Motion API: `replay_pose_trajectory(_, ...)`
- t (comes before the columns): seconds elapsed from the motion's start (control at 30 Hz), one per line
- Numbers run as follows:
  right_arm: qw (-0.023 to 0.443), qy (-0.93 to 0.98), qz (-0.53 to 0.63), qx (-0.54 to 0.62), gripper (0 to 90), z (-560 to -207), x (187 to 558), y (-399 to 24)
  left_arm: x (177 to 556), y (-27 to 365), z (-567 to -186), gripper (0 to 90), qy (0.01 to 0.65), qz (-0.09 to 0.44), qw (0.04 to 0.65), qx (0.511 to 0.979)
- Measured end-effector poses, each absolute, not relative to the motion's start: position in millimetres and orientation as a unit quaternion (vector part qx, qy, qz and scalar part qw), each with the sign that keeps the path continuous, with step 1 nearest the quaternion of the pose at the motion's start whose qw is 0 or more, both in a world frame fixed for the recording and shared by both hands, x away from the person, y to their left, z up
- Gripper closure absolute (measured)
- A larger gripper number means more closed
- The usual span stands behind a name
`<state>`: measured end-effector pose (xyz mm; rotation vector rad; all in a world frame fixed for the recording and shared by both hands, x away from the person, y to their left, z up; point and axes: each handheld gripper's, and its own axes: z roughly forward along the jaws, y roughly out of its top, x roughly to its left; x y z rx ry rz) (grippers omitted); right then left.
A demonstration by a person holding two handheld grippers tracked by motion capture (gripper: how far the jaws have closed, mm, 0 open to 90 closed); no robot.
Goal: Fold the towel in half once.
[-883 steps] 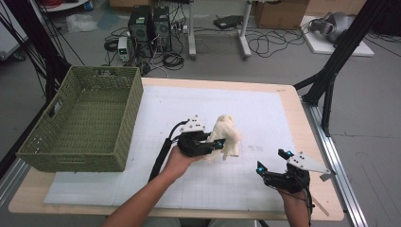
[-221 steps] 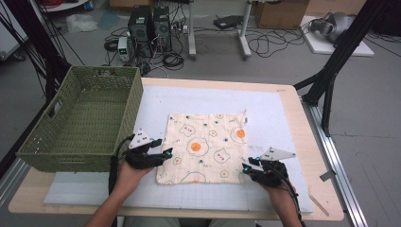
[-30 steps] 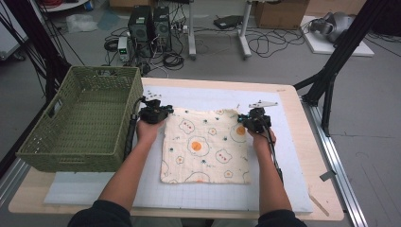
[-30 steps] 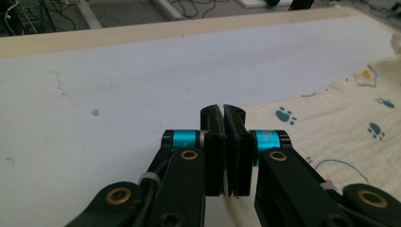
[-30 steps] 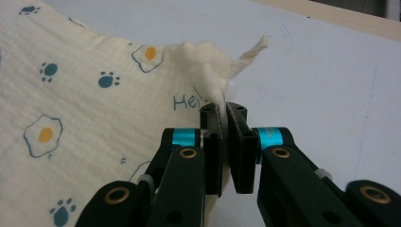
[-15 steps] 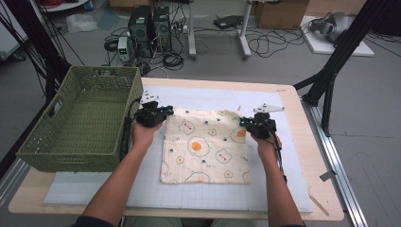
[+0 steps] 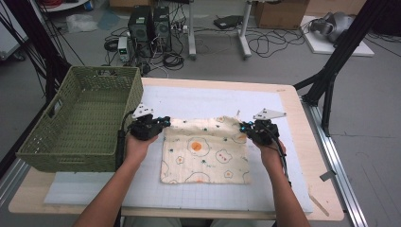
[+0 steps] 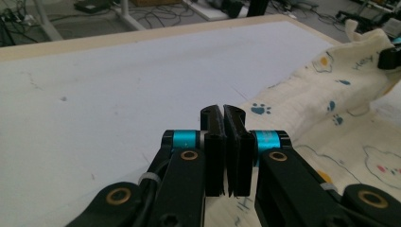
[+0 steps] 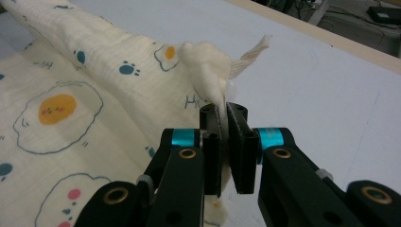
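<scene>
Cloth [image 7: 204,153] with the fried egg print has both far corners pinched: right gripper [image 9: 223,118] is clamped tight on a bunched corner, left gripper [image 8: 223,116] has its jaws pressed together on the other one. Both arms stretch forward side by side, lifting that far edge slightly, near edge flat on the white mat [image 7: 198,101], green basket [image 7: 80,118] just left

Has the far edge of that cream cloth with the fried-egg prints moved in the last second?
Yes. The cream printed cloth has had its far edge pulled toward the person, away from the table's far rim, pinched by both grippers.
</scene>
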<state>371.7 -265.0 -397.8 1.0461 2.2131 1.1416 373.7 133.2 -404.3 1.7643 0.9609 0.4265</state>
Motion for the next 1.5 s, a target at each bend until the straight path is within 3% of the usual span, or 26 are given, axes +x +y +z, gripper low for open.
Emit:
replay_pose_trajectory(0.9, 0.202, 0.793, 0.436, 0.374, 83.2, -433.3, 297.5, -283.3, 303.1, 132.6, -423.6, 86.4, 0.352, 0.144, 0.547, 0.746)
replay_pose_trajectory(1.5, 0.194, 0.8, 0.432, 0.368, 78.4, -442.0, 282.8, -290.9, 284.7, 134.6, -434.4, 86.3, 0.342, 0.13, 0.537, 0.76)
